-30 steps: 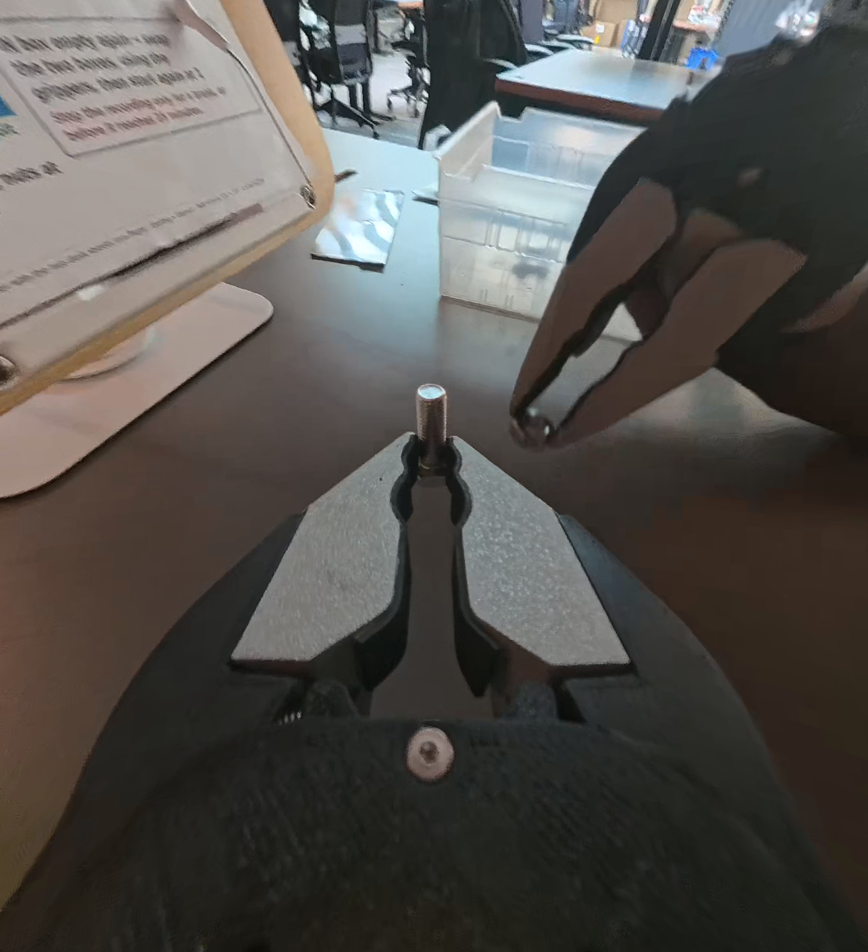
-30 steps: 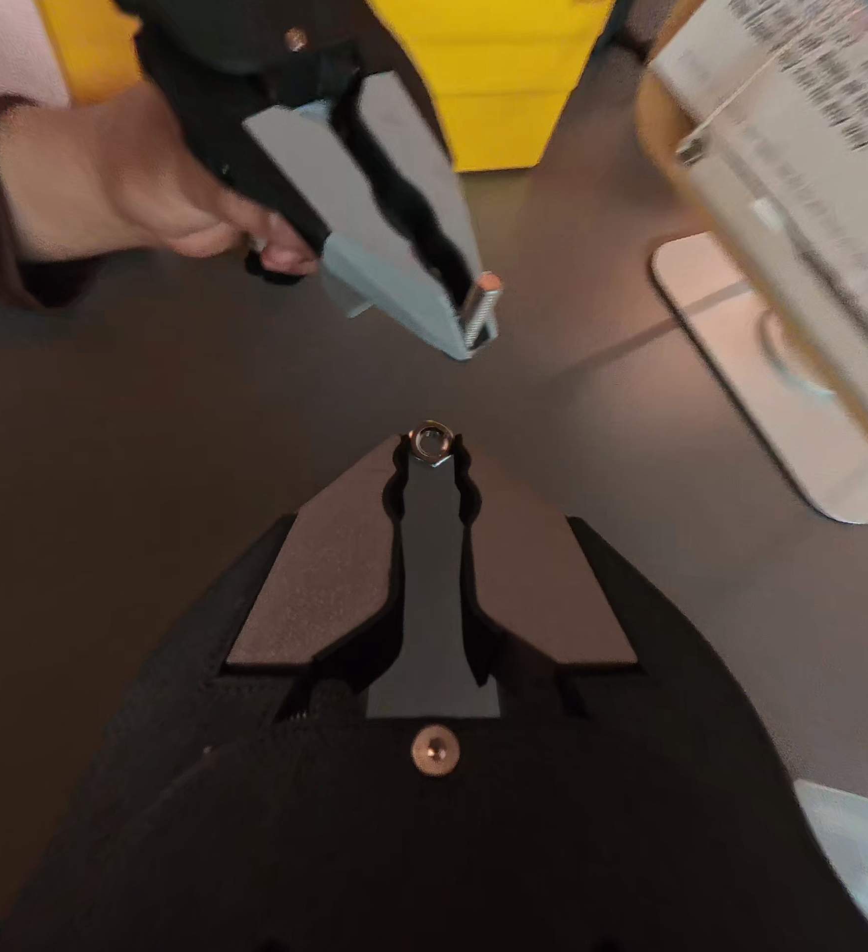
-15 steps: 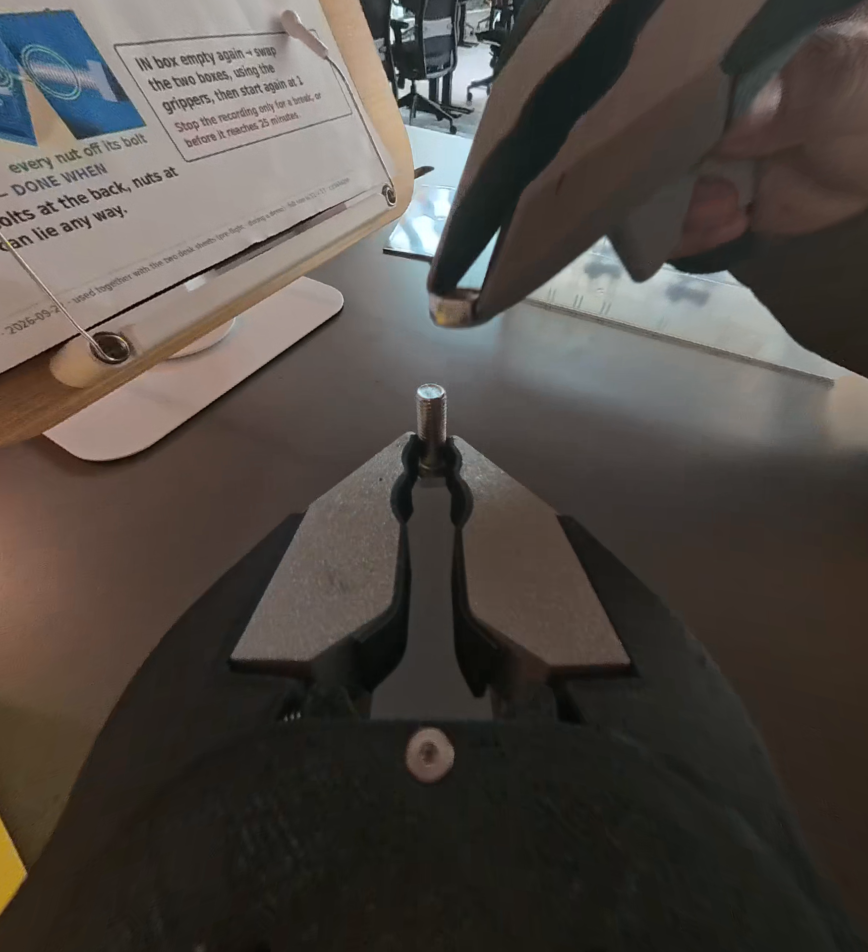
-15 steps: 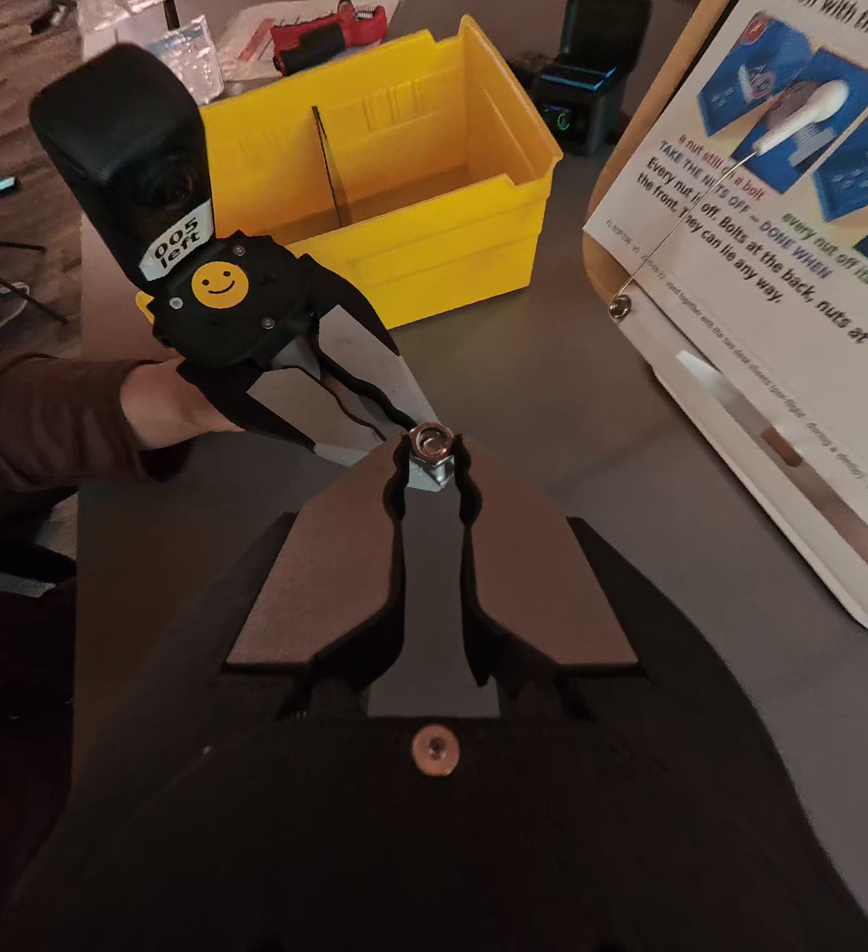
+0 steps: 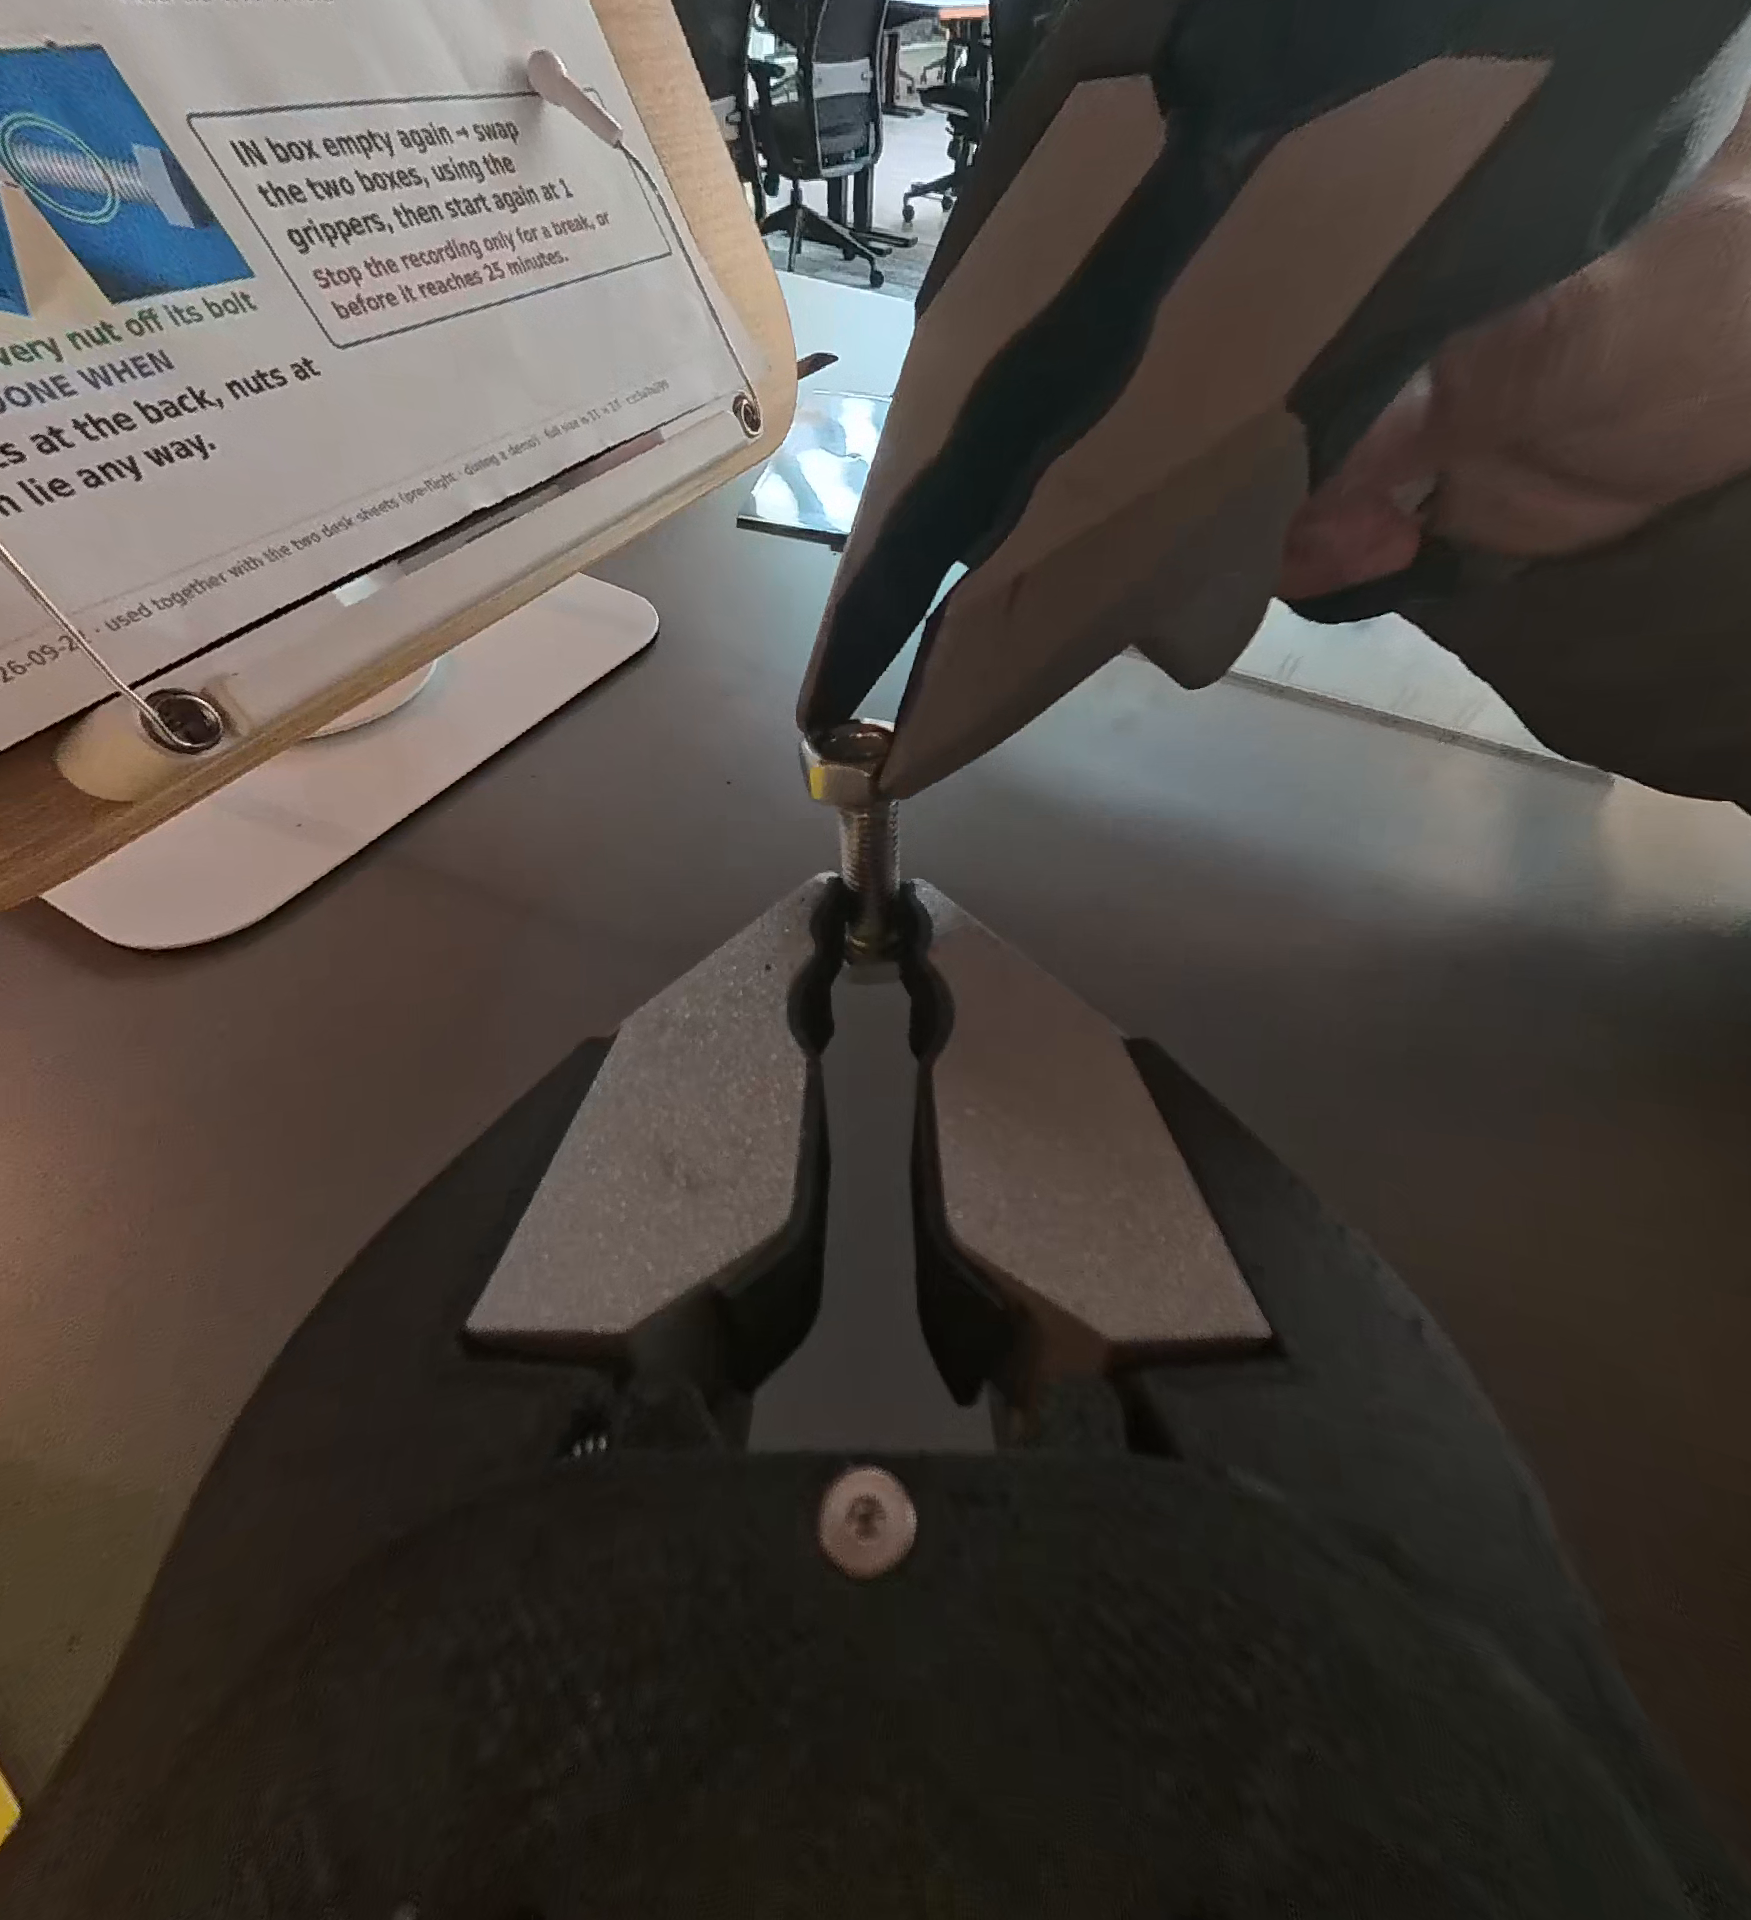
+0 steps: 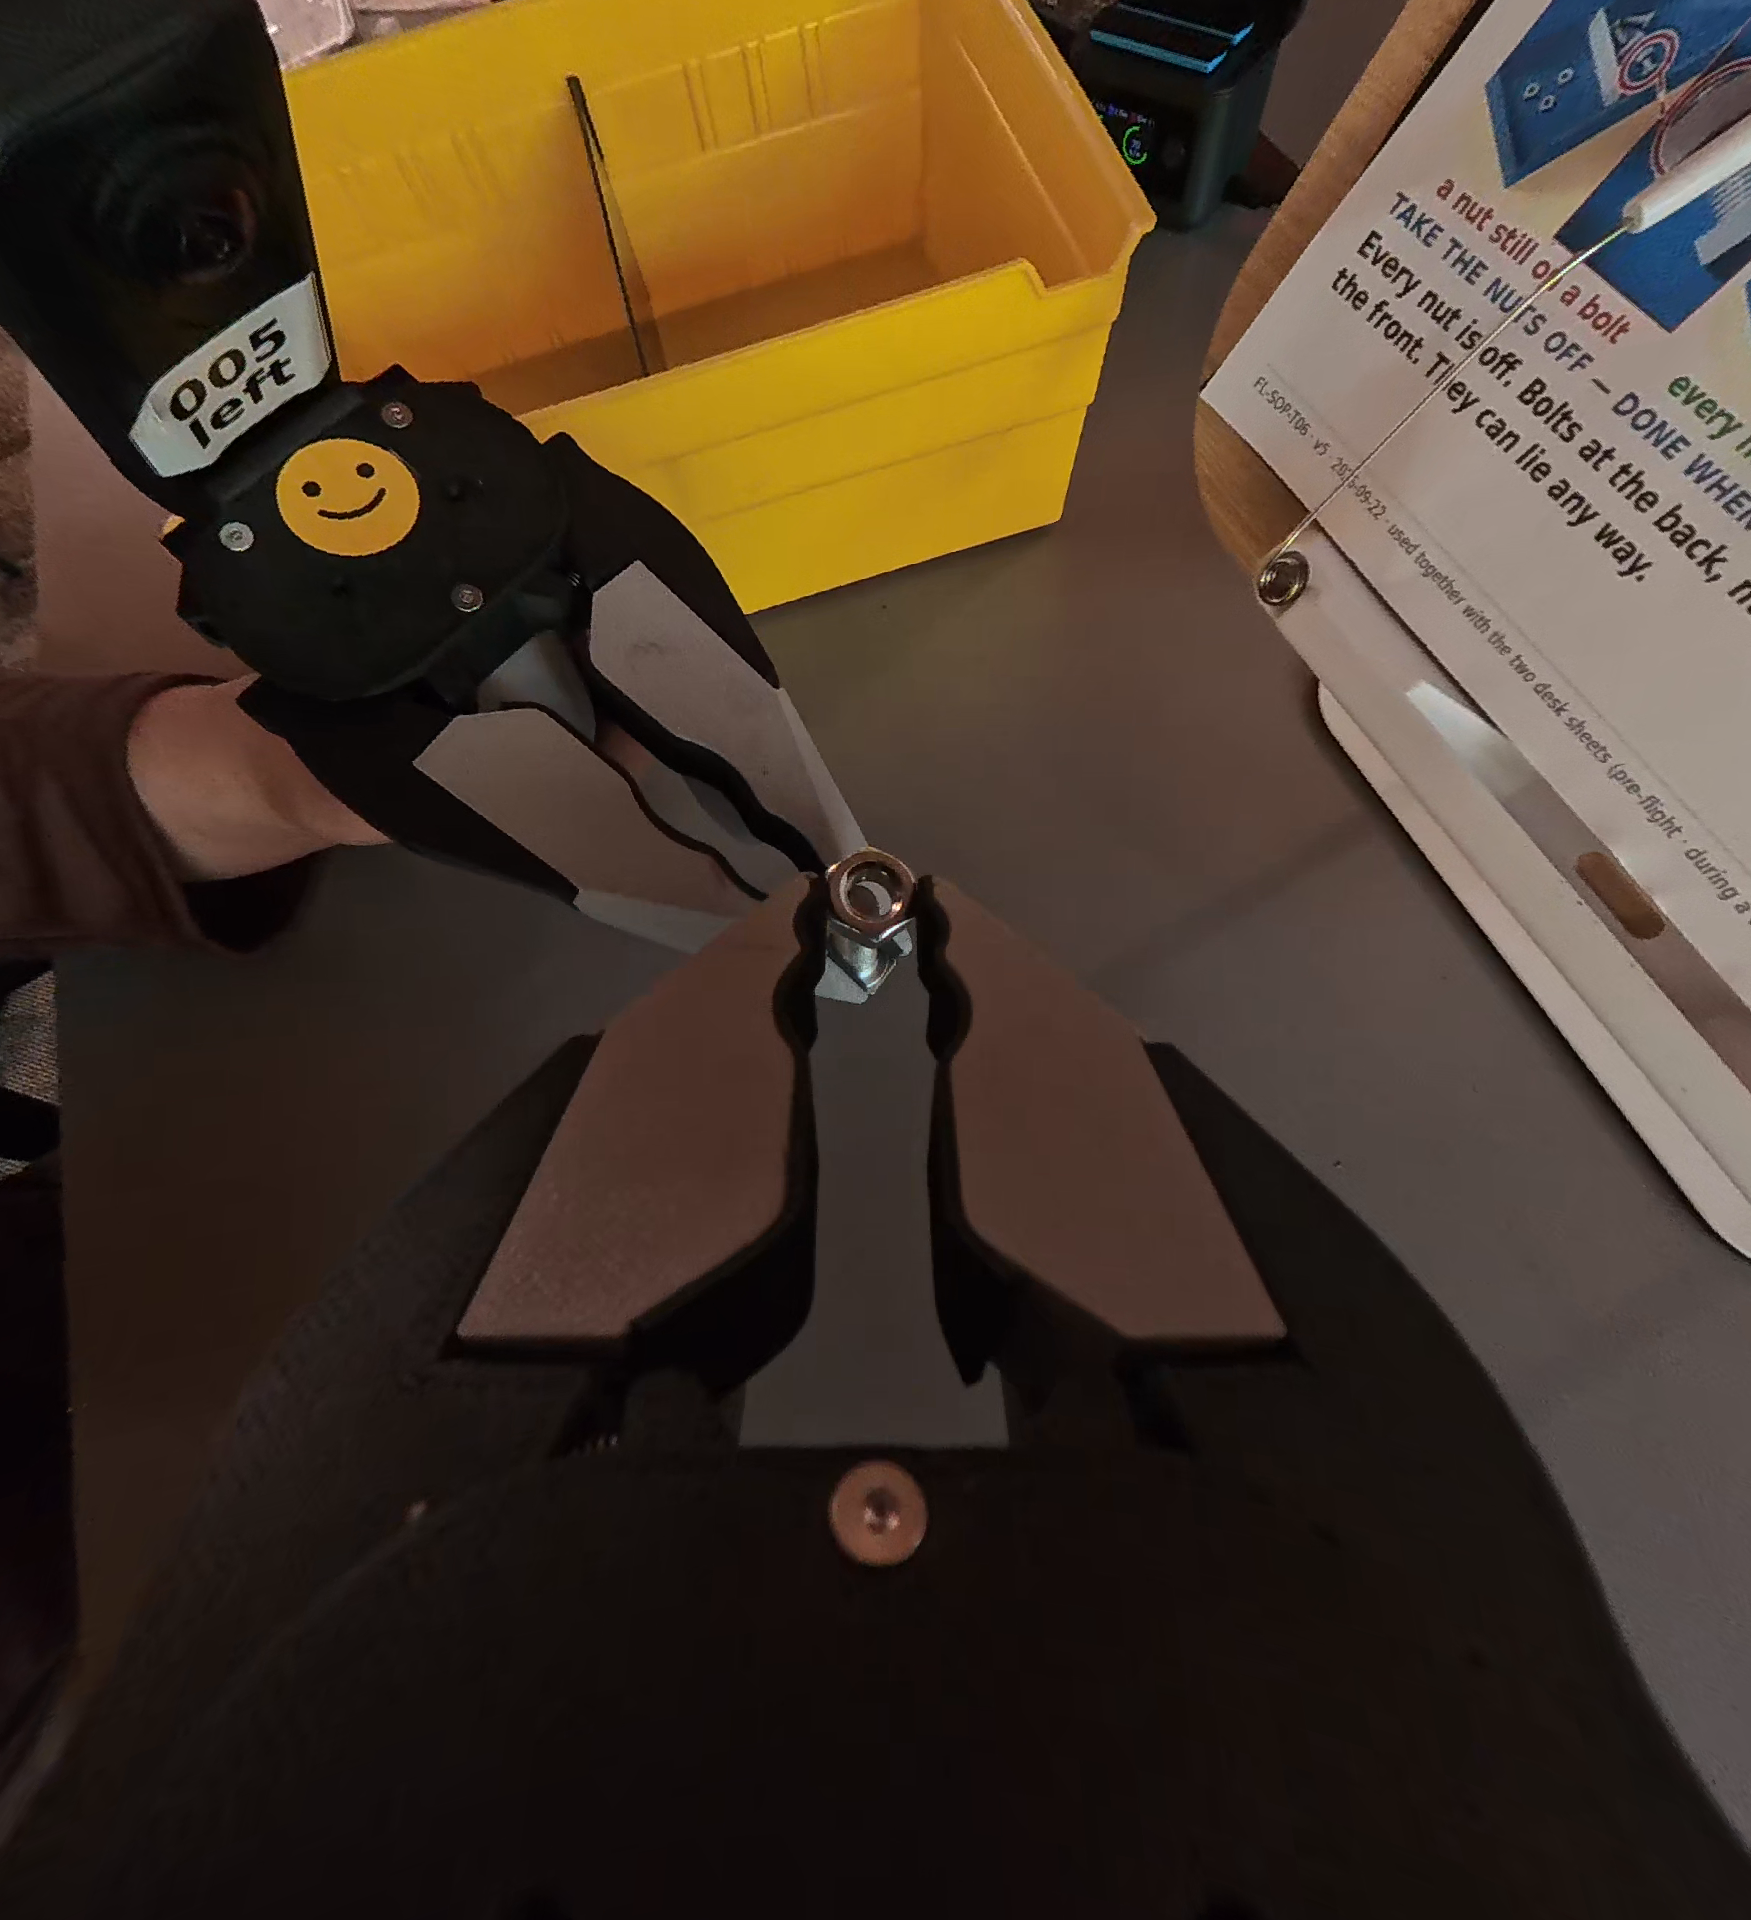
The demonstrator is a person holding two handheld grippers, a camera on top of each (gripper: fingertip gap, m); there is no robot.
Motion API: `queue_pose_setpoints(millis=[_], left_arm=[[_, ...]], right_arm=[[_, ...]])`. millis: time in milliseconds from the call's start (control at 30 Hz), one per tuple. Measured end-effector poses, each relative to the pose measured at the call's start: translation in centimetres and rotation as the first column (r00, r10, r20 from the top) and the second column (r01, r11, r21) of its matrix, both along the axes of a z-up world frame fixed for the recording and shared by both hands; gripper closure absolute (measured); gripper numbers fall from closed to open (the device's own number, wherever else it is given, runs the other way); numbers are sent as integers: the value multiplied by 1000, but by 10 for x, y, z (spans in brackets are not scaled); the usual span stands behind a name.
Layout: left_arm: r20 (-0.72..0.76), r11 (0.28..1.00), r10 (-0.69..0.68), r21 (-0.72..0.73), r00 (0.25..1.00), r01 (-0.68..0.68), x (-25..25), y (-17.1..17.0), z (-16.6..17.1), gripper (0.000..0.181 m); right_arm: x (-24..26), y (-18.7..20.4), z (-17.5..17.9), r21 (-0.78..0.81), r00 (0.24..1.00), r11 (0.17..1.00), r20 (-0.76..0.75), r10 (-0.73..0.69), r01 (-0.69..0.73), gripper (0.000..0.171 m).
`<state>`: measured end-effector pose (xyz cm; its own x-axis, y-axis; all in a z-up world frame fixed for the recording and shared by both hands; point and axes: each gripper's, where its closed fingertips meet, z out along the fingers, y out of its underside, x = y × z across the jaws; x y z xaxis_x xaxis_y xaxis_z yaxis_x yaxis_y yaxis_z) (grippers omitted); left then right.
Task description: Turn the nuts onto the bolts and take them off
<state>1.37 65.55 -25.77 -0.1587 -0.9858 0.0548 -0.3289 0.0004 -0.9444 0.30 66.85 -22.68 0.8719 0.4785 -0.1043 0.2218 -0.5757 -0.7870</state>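
Note:
My left gripper [image 5: 869, 914] is shut on a silver bolt [image 5: 867, 857] near its head, with the threaded shank pointing up and forward above the dark table. My right gripper [image 6: 869, 914] is shut on a silver hex nut [image 6: 871, 896]. In the left wrist view the right gripper [image 5: 855, 743] comes down from the upper right and holds the nut [image 5: 843, 764] on the tip of the bolt. In the right wrist view the left gripper [image 6: 829, 883] reaches in from the left, and the bolt [image 6: 855, 961] shows just below the nut.
A yellow bin [image 6: 746, 312] with a dark divider stands behind the left gripper. A wooden stand with an instruction sheet [image 5: 279, 343] on a white base [image 5: 383, 769] stands at the left of the left wrist view. A hand [image 5: 1577, 395] holds the right gripper. Office chairs stand far back. My two grippers' fingertips are within a few centimetres of each other.
The right gripper has come down from above and to the right, bringing the nut onto the tip of the bolt. The left gripper has kept its hold on the bolt.

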Motion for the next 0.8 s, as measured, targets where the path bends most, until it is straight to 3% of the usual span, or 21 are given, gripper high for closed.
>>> queue_pose_setpoints(millis=[433,800], left_arm=[[-2,998,25,54,1000,-25,0,2,0,174],[-13,983,103,155,995,-100,2,7,-2,174]], right_arm=[[-2,-1,-1,-9,999,1000,27,-18,18,158],[2,-1,-4,-22,989,989,31,-142,143,158]])
